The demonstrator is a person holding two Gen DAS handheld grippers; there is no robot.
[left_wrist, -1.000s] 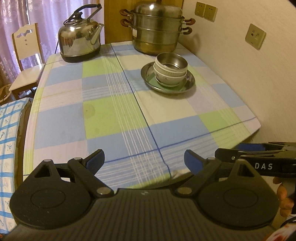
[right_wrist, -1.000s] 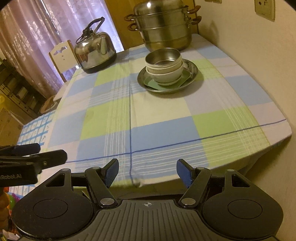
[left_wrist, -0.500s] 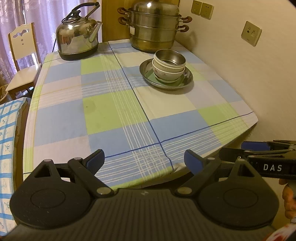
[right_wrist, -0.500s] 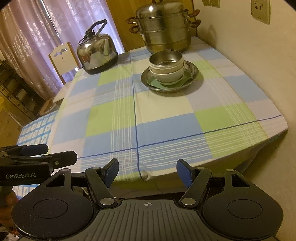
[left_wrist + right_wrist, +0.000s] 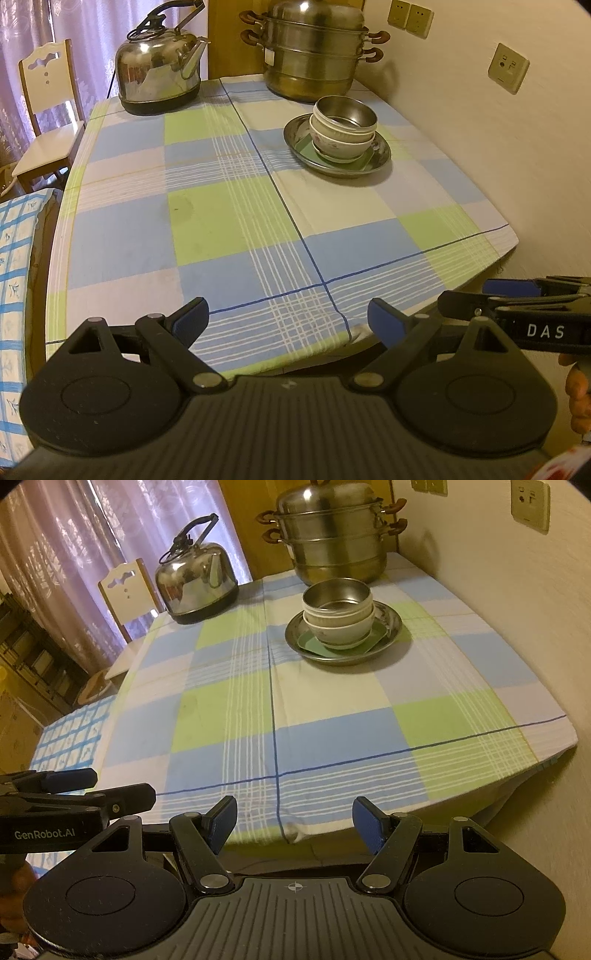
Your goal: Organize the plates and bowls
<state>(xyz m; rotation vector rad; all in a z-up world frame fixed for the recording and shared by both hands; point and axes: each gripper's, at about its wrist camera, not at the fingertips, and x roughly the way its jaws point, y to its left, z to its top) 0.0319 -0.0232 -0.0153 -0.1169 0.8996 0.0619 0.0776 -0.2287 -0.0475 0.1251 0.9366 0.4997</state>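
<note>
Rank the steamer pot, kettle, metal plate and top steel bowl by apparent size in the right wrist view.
1. steamer pot
2. metal plate
3. kettle, close to the plate and farther back, so unsure
4. top steel bowl

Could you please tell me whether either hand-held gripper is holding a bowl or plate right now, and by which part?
Nothing is held. The left hand-held gripper and right hand-held gripper are both open and empty, short of the stacked bowls on the metal plate.
</note>
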